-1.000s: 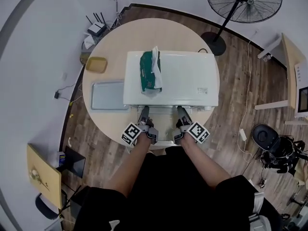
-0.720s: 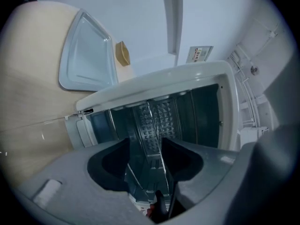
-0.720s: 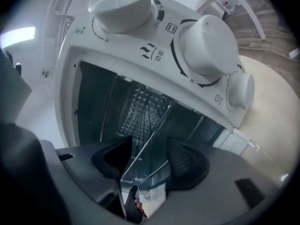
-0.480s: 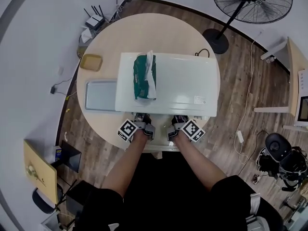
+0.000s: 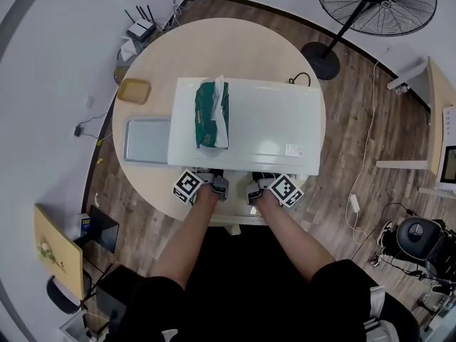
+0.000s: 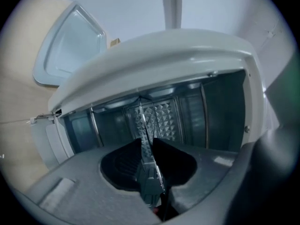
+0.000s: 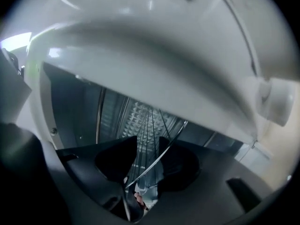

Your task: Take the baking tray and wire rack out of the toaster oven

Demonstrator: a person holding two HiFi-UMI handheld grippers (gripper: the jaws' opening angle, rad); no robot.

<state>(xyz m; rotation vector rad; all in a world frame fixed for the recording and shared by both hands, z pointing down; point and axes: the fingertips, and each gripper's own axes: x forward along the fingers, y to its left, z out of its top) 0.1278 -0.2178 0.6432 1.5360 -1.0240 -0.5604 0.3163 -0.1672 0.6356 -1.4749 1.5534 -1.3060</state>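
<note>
Plainly, the wire rack (image 6: 144, 125) points its rods deep into the toaster oven (image 5: 263, 127).

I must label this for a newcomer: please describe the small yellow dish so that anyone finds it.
On the round table stands a white toaster oven. Left of it lies a grey tray; the dish sits just beyond that tray, near the table's edge. It is smaller and mustard yellow.

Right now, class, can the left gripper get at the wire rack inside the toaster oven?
Probably yes: the toaster oven stands open, and the fingers of the left gripper, just closing, have the wire rack between them.
</note>
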